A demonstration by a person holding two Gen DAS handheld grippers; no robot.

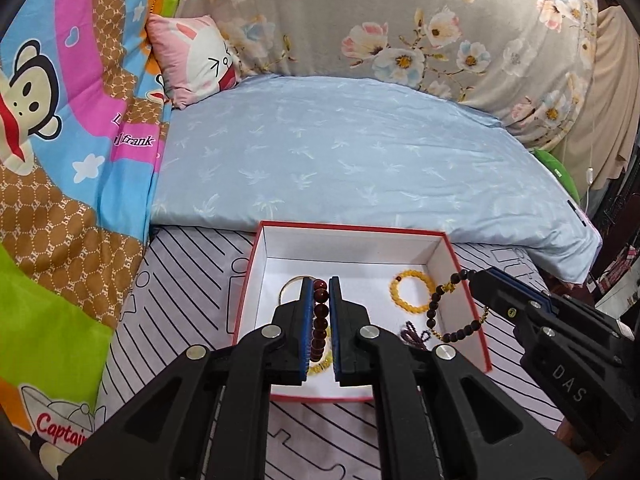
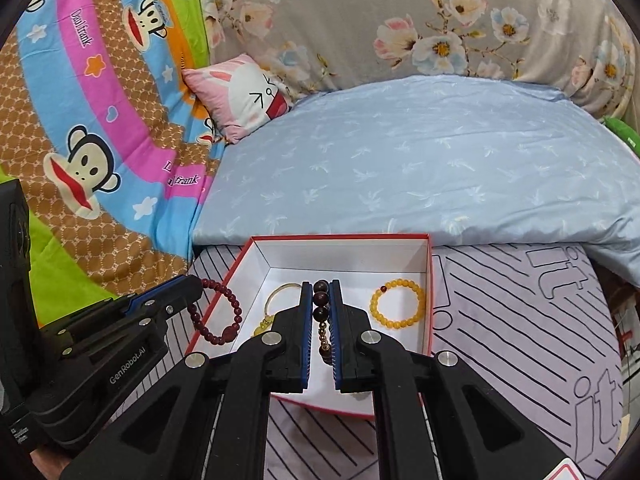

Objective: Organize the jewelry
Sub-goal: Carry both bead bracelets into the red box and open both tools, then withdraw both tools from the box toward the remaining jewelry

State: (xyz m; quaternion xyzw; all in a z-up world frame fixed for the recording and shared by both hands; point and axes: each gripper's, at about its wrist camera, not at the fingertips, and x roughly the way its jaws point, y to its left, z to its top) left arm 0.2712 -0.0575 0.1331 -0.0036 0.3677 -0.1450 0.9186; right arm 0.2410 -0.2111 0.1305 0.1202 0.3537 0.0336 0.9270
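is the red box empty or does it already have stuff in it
Not empty. The open red box already holds a yellow bead bracelet lying flat on its white floor and a gold bangle beside it; no lid is visible.

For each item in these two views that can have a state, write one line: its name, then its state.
Left gripper: shut on the red bead bracelet.
Right gripper: shut on the dark bead bracelet.
Red box: open, no lid on.
Yellow bead bracelet: lying flat in the box.
Gold bangle: lying in the box.

Blue quilt (image 1: 340, 160), floral duvet (image 1: 400, 20), cartoon blanket (image 1: 60, 140)
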